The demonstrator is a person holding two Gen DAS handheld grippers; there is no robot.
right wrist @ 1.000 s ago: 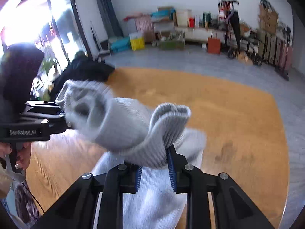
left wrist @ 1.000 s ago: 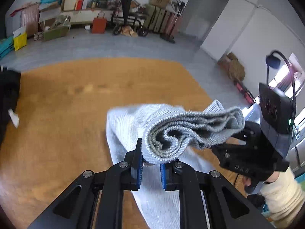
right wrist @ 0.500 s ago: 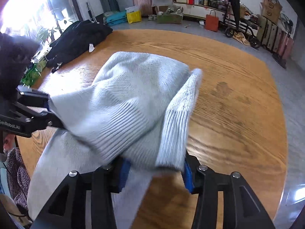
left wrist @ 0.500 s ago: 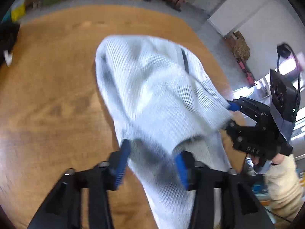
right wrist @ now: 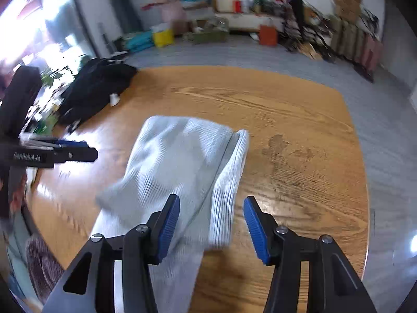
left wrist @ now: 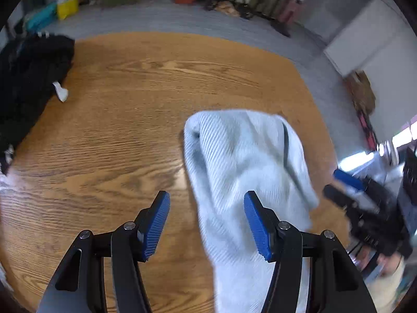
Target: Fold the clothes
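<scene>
A light grey knit garment (left wrist: 245,161) lies folded over on itself on the wooden table (left wrist: 117,130), its lower part running toward me. My left gripper (left wrist: 207,224) hangs open above its near left edge, pads off the cloth. In the right wrist view the same garment (right wrist: 182,161) lies with a ribbed cuff along its right side. My right gripper (right wrist: 211,225) hovers over that cuff with its jaws opening and nothing pressed between them. Each gripper shows in the other's view: the right gripper (left wrist: 365,203) at the right, the left gripper (right wrist: 52,154) at the left, both blurred.
A heap of black clothing (left wrist: 28,83) with a white tag lies on the table's far left, also black clothing (right wrist: 96,91). Bare wood (right wrist: 299,156) stretches right of the garment. Boxes and bags line the far wall (right wrist: 234,7). A person's cream sleeve (left wrist: 391,279) is at the right.
Both grippers held the bunched grey garment aloft a second ago. They opened, the garment dropped folded onto the table, and both grippers drew back from it.
</scene>
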